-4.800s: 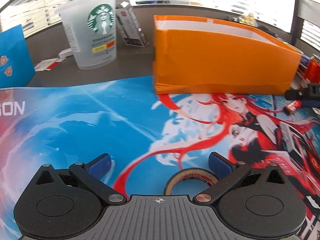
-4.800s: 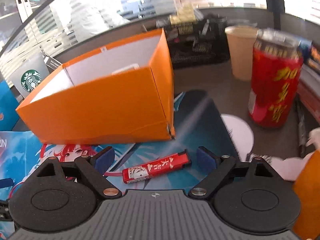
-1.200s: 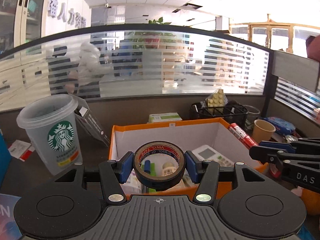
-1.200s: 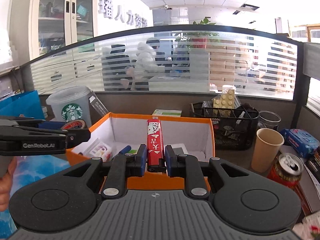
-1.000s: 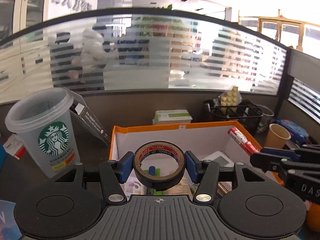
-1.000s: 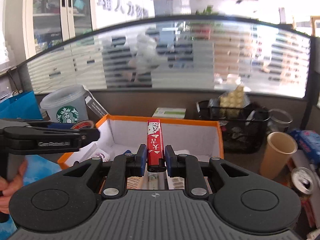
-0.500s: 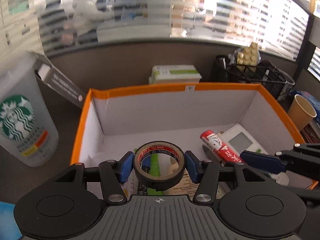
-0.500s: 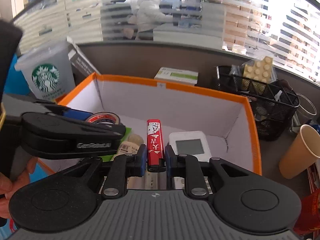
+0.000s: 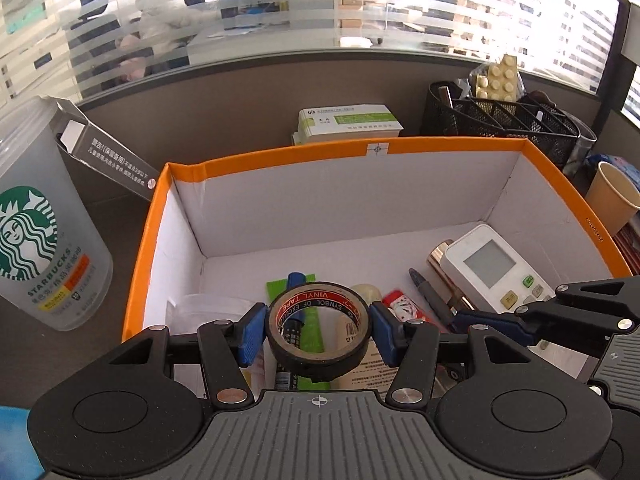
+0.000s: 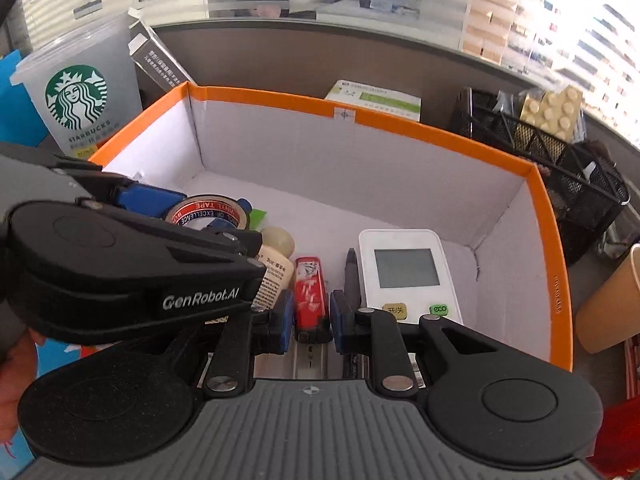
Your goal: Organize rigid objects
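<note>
A black roll of vinyl tape (image 9: 318, 332) sits between the blue pads of my left gripper (image 9: 318, 336), which is shut on it, just inside the near left part of the orange box (image 9: 344, 148). My right gripper (image 10: 310, 316) is shut on a red lighter (image 10: 309, 292), pointing down into the middle of the box (image 10: 440, 132). The left gripper (image 10: 188, 212) with the tape (image 10: 206, 207) lies close on the left of the right wrist view. In the left wrist view the right gripper (image 9: 472, 320) reaches in from the right, with the lighter (image 9: 401, 305) at its tip.
Inside the box lie a white remote (image 10: 408, 268), a dark pen (image 10: 352, 276), a cream tube (image 10: 276, 256) and a green card (image 9: 280, 286). A Starbucks cup (image 9: 40, 240) stands left of the box, with a paper cup (image 9: 612, 196) and a mesh organiser (image 9: 504, 120) on the right.
Both grippers have tipped downward and sunk from above the box rim into the box, each with its object still held. The right one has dropped further in the last half second.
</note>
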